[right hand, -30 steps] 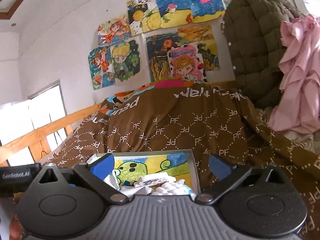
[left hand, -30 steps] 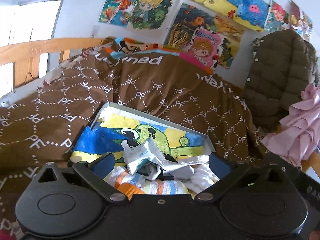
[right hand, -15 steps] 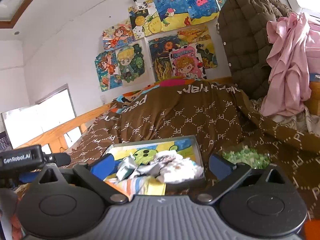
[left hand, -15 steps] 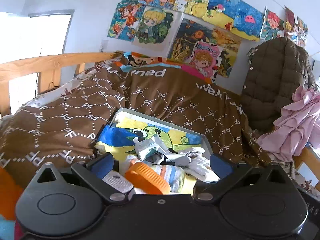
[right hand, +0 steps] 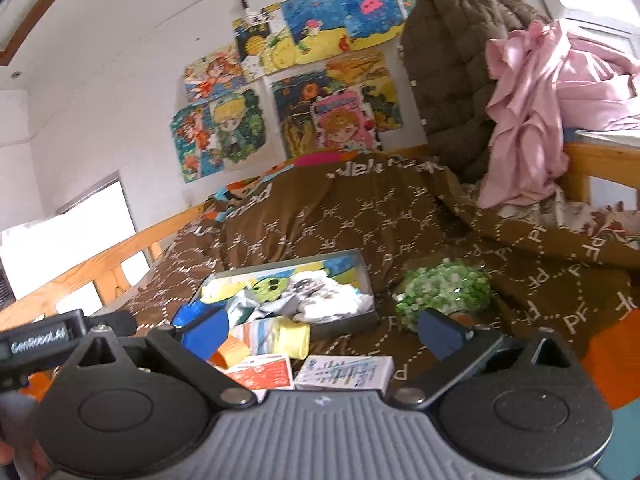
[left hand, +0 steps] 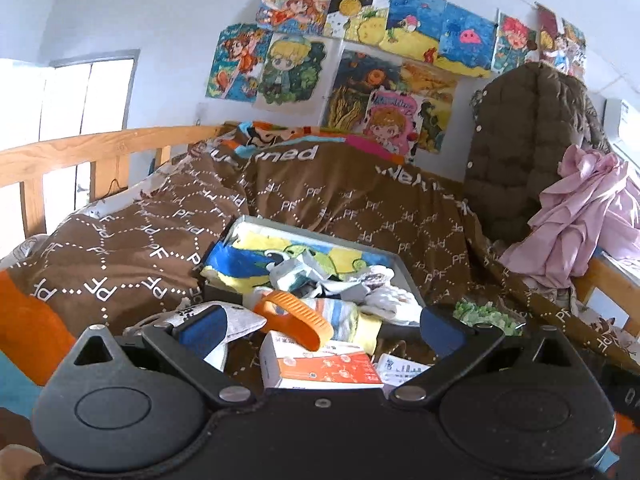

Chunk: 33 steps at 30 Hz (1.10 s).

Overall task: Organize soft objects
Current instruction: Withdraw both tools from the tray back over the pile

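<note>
Both claws had pulled back and up from the tray since the frame a second before, so the boxes lying in front of it had come into view. At far left my left claw [left hand: 320, 330] stood wide open and empty above the brown bedspread [left hand: 120, 256], a grey-white sock [left hand: 236, 320] just beside its left pad. Next came the orange curved piece [left hand: 294, 318] lying over the orange-and-white carton [left hand: 320, 366], then the shallow tray [left hand: 404, 276] heaped with socks and small cloths [left hand: 340, 292]. A striped sock [right hand: 276, 338] hung over its near edge. Right of the tray sat the green fluffy bundle [right hand: 444, 290] on the bed, apart from the pile. My right claw [right hand: 322, 334] was also spread, holding nothing. I judged we were between picks; next I'd need to drop onto a loose soft item and close.
</note>
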Each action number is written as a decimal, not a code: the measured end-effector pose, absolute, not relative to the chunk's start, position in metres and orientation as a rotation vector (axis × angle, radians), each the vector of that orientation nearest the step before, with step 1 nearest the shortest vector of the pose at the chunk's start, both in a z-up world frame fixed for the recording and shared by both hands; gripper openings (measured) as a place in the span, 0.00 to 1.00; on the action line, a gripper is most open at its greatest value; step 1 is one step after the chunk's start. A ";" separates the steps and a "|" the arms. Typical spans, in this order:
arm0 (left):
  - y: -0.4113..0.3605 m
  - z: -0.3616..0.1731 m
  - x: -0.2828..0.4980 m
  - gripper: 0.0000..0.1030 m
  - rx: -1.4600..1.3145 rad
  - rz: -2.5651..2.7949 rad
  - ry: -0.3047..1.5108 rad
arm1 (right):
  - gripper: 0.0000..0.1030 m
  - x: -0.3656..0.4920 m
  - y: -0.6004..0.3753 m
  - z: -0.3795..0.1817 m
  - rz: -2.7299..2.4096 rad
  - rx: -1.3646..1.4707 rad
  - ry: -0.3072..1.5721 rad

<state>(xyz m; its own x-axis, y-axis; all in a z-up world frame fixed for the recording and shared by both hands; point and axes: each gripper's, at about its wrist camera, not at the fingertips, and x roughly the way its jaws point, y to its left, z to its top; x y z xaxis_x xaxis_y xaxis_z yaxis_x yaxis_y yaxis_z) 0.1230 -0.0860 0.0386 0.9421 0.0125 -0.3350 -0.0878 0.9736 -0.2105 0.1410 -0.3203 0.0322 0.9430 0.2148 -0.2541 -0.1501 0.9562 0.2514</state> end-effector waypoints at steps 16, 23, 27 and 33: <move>-0.088 0.016 0.145 0.99 -0.269 0.120 0.381 | 1.00 0.151 -0.308 0.026 0.195 0.173 0.292; -0.078 0.019 0.138 0.99 -0.347 0.134 0.395 | 1.00 0.131 -0.309 0.024 0.184 0.178 0.294; -0.066 0.023 0.124 0.99 -0.324 0.090 0.459 | 1.00 0.115 -0.304 0.029 0.164 0.173 0.307; -0.039 0.037 0.112 0.99 -0.254 0.018 0.519 | 1.00 0.096 -0.282 0.048 0.099 0.102 0.338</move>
<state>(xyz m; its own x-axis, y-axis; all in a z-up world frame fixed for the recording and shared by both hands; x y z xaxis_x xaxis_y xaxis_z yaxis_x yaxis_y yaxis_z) 0.1117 -0.0393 0.0367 0.8690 -0.0472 -0.4925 -0.0811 0.9684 -0.2360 0.0956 -0.2819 0.0484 0.9386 0.1139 -0.3257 -0.0796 0.9900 0.1167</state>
